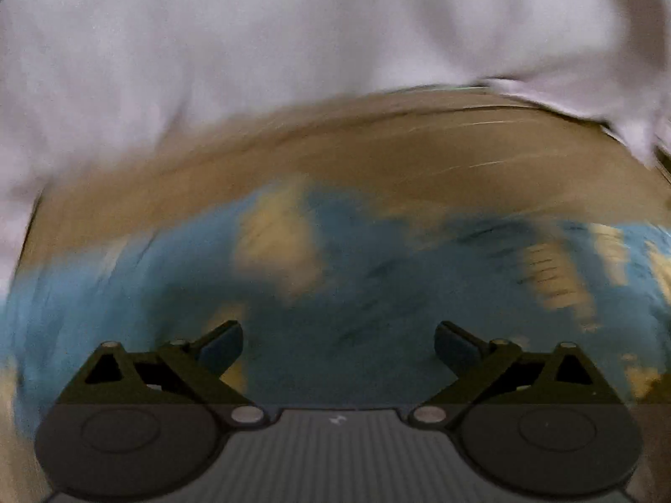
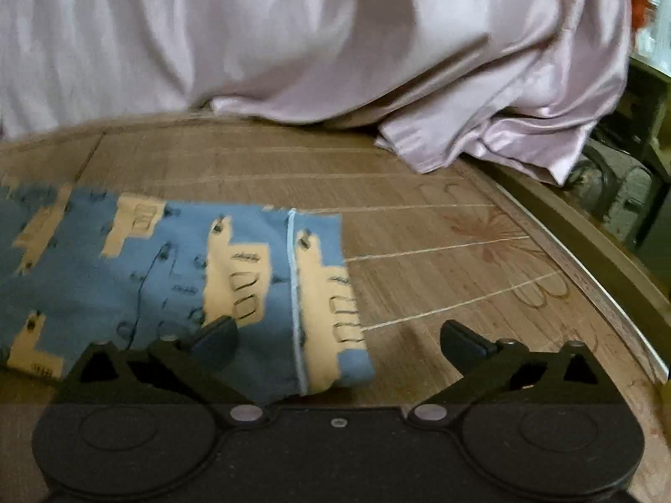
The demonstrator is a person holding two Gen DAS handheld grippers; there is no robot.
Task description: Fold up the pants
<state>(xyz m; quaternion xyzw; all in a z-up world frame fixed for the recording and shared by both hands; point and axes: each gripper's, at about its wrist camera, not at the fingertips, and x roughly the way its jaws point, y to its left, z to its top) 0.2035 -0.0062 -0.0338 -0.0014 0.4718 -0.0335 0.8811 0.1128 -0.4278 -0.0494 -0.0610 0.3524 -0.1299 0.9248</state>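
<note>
A bamboo mat (image 2: 419,226) covers the surface here, brown slats crossed by pale stitched lines, with a faint flower pattern printed toward its right edge. Whether it lies on a bed or a table, hard to say. Along the far edge a heap of pale pink satin sheet (image 2: 335,42) is bunched up, spilling onto the mat at the far right corner. Past the right edge, a dark frame rail, then dim clutter too murky to name, and a flash of orange at the top right corner.

Now the pants (image 2: 167,276): blue fabric printed with cream blocky shapes, lying flat on the mat, with a pale seam running down near their right end. In the right wrist view the right claw (image 2: 339,343) is spread wide and empty, its left finger over the cloth, its right finger over bare mat, so the pants' right end sits between the two fingers.

The left wrist view is heavily smeared. The left claw (image 1: 339,346) is released too, fingers wide apart, with nothing between them, and blue cloth fills the space just ahead of and under it. Beyond that, bare mat, then the pink sheet again.
</note>
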